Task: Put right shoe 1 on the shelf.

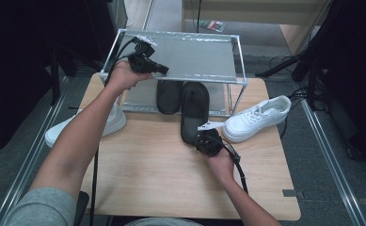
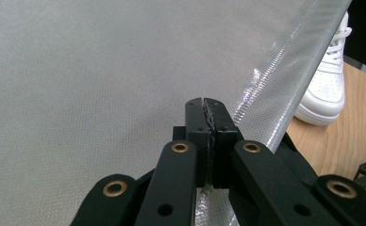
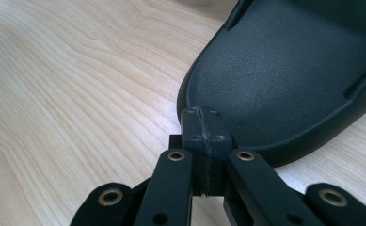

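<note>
Pushing step, by the look of it: right gripper (image 1: pixel 198 138) (image 3: pixel 200 111) low over the pale wooden desk (image 1: pixel 162 169), fingers pressed together with nothing between them, tips against the near end of the long black rubber slipper (image 1: pixel 194 110) (image 3: pixel 289 70). Slipper lying lengthwise, far end under the metal-framed shoe rack (image 1: pixel 194 79), near end out on the desk, just beside the second black slipper (image 1: pixel 169 96) already tucked under. Left gripper (image 1: pixel 159 69) (image 2: pixel 204 101) up at the rack's near left corner, fingers likewise pressed together and empty, just above the grey fabric top shelf (image 2: pixel 77 70), probably steadying the frame.

Next, judging from this: a straight, level shove along the slipper's length, kept centred to stop the rounded end swinging sideways into its neighbour, with the rack held firm.

Hard to make out: far ends of both slippers, hidden under the shelf; actual contact between the left fingers and the fabric. White lace-up sneaker (image 1: pixel 258 117) (image 2: pixel 329 84) at the right in plain sight; other white sneaker (image 1: pixel 110 120) partly covered by the left forearm.
</note>
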{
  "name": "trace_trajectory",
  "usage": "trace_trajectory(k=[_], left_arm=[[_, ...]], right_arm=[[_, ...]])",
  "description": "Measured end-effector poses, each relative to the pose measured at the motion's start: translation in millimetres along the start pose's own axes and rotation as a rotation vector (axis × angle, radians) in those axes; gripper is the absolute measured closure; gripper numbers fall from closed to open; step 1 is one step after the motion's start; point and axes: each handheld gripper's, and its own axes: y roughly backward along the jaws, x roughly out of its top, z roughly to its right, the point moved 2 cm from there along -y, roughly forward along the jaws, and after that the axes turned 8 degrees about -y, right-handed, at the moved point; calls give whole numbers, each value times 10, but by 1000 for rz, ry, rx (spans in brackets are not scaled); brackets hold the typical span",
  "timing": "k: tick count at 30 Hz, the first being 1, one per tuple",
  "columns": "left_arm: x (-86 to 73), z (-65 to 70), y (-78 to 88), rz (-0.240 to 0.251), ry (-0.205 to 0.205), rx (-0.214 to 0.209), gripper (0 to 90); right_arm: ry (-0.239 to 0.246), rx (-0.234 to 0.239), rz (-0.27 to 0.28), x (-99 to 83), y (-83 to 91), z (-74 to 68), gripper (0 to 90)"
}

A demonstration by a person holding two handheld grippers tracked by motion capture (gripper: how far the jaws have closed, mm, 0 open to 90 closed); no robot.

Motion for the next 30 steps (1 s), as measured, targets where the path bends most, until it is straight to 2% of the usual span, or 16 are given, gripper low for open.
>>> trace_trajectory(k=[10,15,25,30], left_arm=[[2,2,0,-3,0,3,900],[0,1,0,-2,0,1,900],[-3,-8,1,0,8,-4,900],[-4,-5,3,-1,11,-2,900]], right_arm=[[-15,-29,27,110,-80,102,900],[-47,-20,35,171,-111,145,900],[-52,-19,82,389,-91,184,900],[-60,-25,70,467,-149,241,900]])
